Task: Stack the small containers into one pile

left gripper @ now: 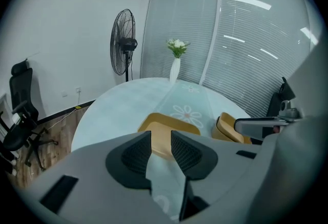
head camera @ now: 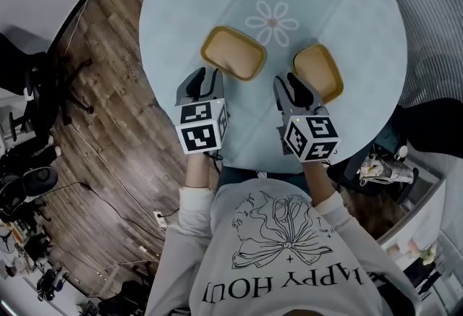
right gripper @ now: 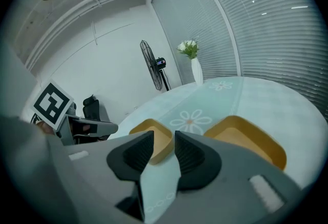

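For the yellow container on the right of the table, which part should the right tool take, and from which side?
I would take the near wall of the right container, one jaw inside and one outside, coming from the person's side with the right tool. The container sits open side up with a thin raised wall, and its near wall faces the tool's open jaws.

A round, pale-blue, daisy-print tabletop [head camera: 173, 11] stands on a dark wood floor [head camera: 108, 97]. A white flower vase [left gripper: 175, 70] sits at its far edge before window blinds [left gripper: 256, 48]. A pedestal fan [left gripper: 122, 43] and a black chair [left gripper: 20, 115] stand by the white wall [left gripper: 66, 38].
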The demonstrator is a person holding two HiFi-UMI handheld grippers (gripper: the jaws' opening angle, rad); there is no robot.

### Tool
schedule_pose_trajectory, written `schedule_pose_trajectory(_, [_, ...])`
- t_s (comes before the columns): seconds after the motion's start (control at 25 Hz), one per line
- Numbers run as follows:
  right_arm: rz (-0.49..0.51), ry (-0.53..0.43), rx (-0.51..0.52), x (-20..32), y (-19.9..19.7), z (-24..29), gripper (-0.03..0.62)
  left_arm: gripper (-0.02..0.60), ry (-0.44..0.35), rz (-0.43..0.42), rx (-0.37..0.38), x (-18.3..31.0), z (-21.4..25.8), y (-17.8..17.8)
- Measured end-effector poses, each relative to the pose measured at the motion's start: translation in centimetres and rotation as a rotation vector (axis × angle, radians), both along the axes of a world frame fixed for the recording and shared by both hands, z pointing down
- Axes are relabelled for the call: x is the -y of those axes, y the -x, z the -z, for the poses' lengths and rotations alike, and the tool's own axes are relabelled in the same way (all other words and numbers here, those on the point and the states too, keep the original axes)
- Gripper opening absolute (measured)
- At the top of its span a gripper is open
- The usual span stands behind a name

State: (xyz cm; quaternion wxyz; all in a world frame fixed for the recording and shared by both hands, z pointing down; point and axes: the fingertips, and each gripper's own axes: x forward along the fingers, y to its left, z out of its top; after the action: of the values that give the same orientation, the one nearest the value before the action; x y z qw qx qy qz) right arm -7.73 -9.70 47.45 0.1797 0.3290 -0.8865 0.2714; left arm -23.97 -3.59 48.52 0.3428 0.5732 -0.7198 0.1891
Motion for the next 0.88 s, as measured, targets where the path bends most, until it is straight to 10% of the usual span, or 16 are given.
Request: schedule_pose_trajectory(0.88, [-0.15,0.038,-0.215,4.3,5.4,-5.2,0.137,0.124,0.066,-0.092,-0.08,3.4,-5.2,6.7])
